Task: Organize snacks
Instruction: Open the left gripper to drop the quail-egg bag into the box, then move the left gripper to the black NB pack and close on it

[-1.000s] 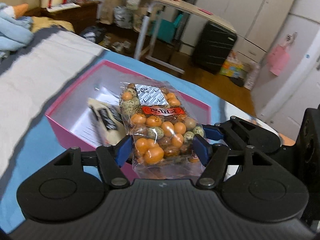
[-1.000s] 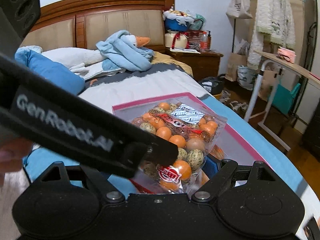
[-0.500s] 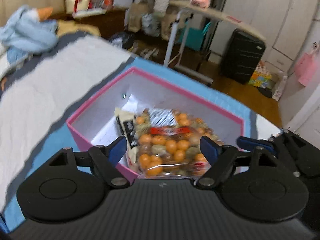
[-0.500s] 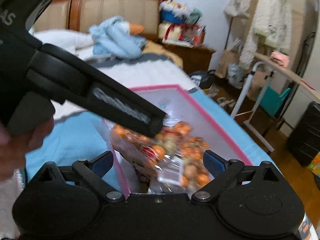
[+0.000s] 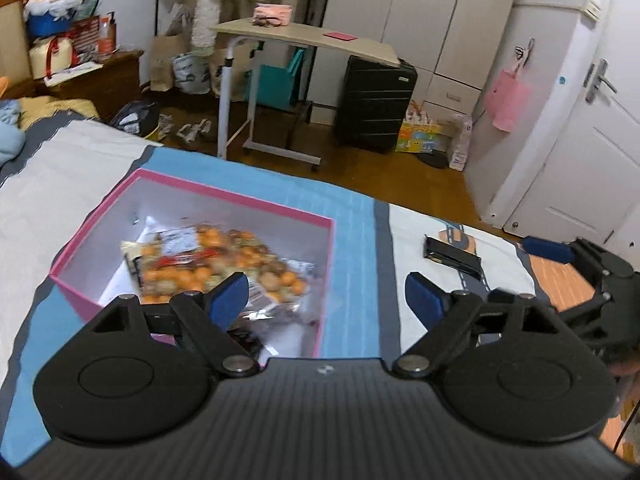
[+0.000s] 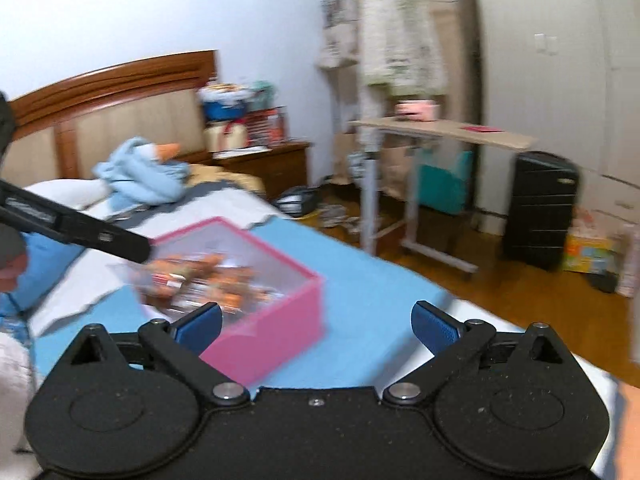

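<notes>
A clear bag of orange and speckled snack balls (image 5: 224,264) lies inside the pink box (image 5: 236,200) on the blue mat, over other packets. It shows blurred in the right wrist view (image 6: 200,276), inside the same box (image 6: 280,320). My left gripper (image 5: 326,296) is open and empty, held above the box's near right corner. My right gripper (image 6: 316,322) is open and empty, drawn back to the right of the box. The right gripper's blue fingertip (image 5: 548,250) shows at the right edge of the left wrist view.
A flat black packet (image 5: 452,256) lies on the bed to the right of the blue mat (image 5: 352,232). A rolling side table (image 5: 304,40) and a black suitcase (image 5: 372,104) stand on the floor beyond the bed. Blue clothes (image 6: 140,176) lie by the headboard.
Both grippers opened and let go of the snack bag, which dropped into the pink box. Both have pulled back and swung right.
</notes>
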